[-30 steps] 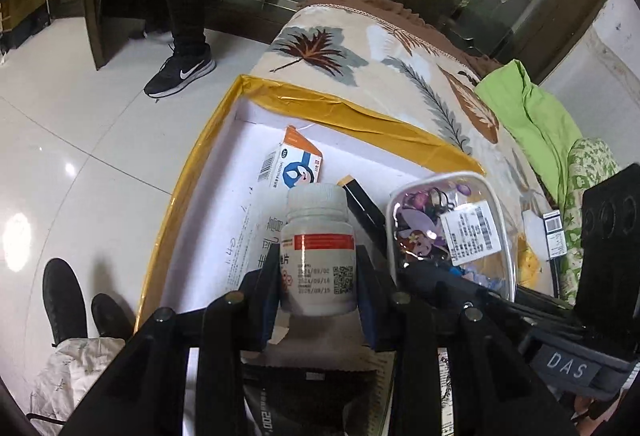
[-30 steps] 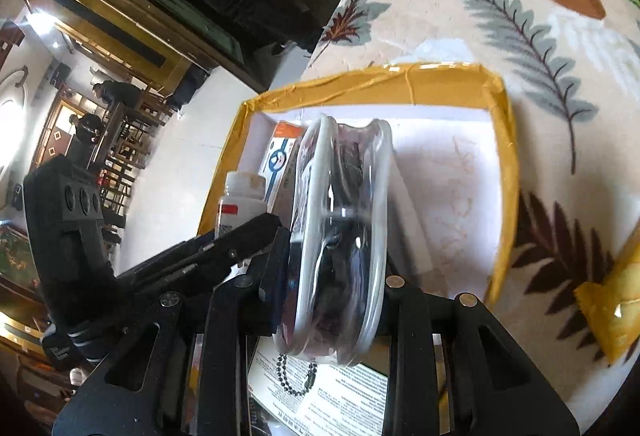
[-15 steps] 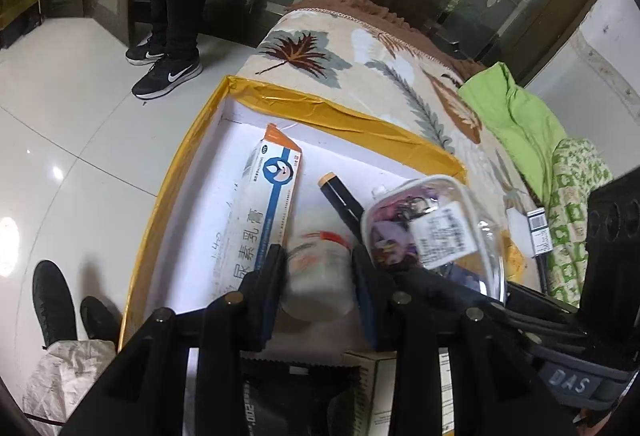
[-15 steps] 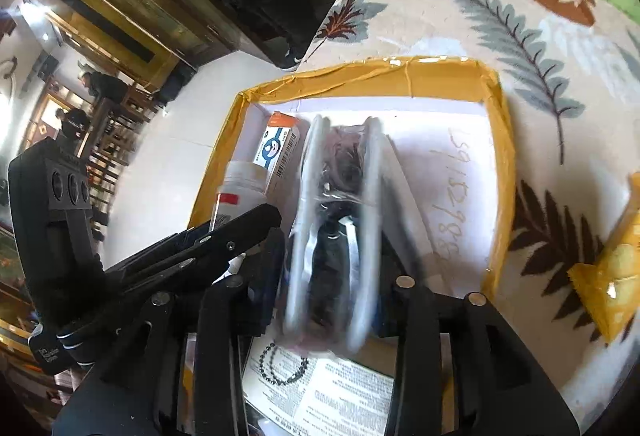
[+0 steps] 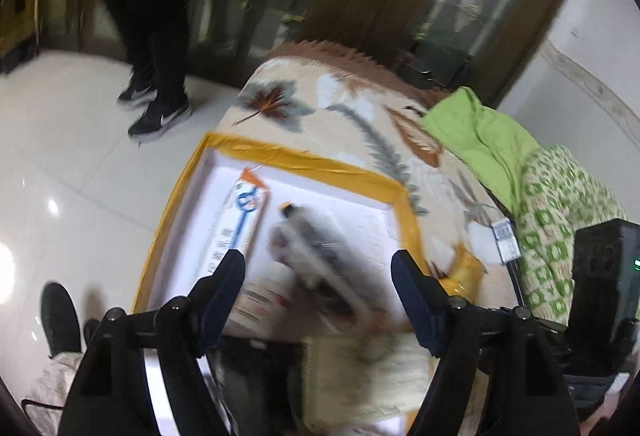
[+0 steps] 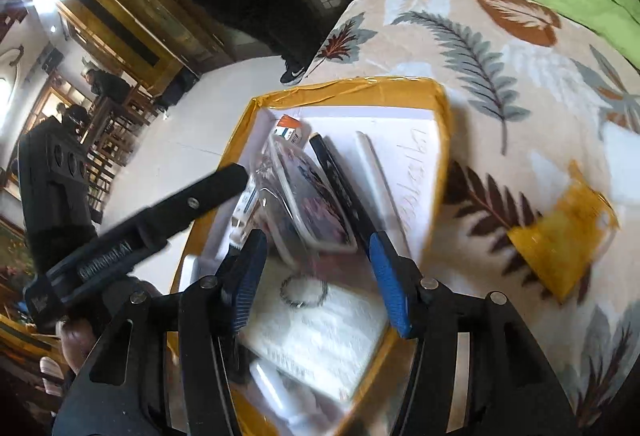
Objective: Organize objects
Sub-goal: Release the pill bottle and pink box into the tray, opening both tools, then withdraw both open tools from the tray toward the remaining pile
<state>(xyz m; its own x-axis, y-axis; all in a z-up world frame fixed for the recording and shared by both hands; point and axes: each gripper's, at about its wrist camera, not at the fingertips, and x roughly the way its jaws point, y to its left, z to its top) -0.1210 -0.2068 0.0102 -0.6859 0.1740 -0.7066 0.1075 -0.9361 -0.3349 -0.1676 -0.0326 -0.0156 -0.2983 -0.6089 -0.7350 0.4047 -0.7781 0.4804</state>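
Both tongs, left (image 5: 318,268) and right (image 6: 316,256), just opened wide, bottle and clear pouch (image 6: 308,200) released into box (image 6: 360,86)

left gripper (image 5: 318,268): black frame, dark-blue pads | right gripper (image 6: 316,256): black frame, ribbed blue pads, silver screws

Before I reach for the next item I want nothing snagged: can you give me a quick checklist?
1. Left hand-held gripper empty, jaws just opened: ok.
2. Right hand-held gripper jaws just opened, pads off the clear pouch: ok.
3. Clear pouch inside the yellow-taped box: ok.
4. White bottle lying in the box: too blurred, cannot tell.
5. Items left on the blanket, such as the yellow packet: not ok.
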